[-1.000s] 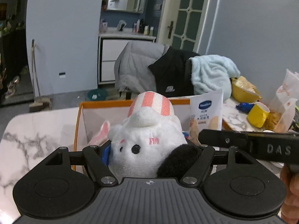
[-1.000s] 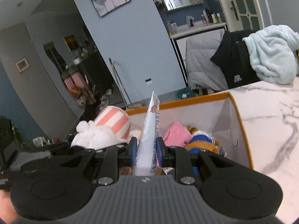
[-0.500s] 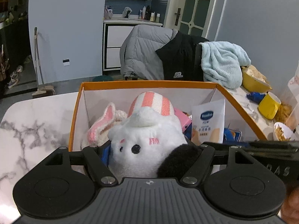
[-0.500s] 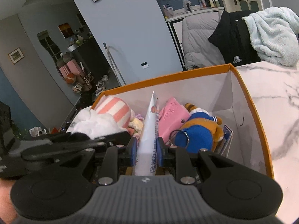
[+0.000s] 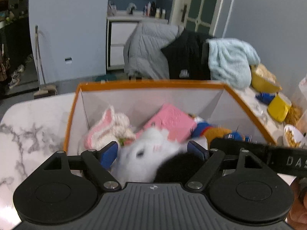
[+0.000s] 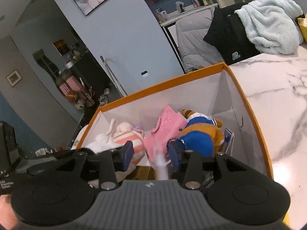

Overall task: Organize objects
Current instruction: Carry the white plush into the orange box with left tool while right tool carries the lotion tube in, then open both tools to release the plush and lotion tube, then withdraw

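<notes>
Both claws over the orange box [image 5: 149, 85] on the marble table [image 5: 36, 118], dropping stuff in. Left claw [image 5: 153, 151] opening, jaws spread wide, white plush [image 5: 145, 153] blurry and tilted between the blue pads [image 5: 108, 154], looks like no real squeeze on it, so basically let go and sliding down into the near end of the box. Right claw [image 6: 151, 155] also opening, pads apart, white tube [image 6: 161, 167] a blurry streak in the gap, touching neither pad as far as can be told, long axis running roughly 6 to 12 along the fingers, so probably dropping nose-first. Already in the box: pink pouch [image 6: 167, 132] at about 12 from the right claw, blue-and-orange plush [image 6: 199, 136] at about 1, striped pink-and-white bit [image 6: 130, 140] around 10 to 11, bunny-eared knit thing [image 5: 109, 128] at about 11 from the left claw. Key relation for the coming move: both items sit straight ahead and below their own claws, inside the box walls, so probably just a clean pull-back up and toward 6 with jaws left wide. Risk maybe snagging plush fur on a pad. Yellow cup [image 5: 278, 108] and snack clutter off at 2 on the table, well apart.
</notes>
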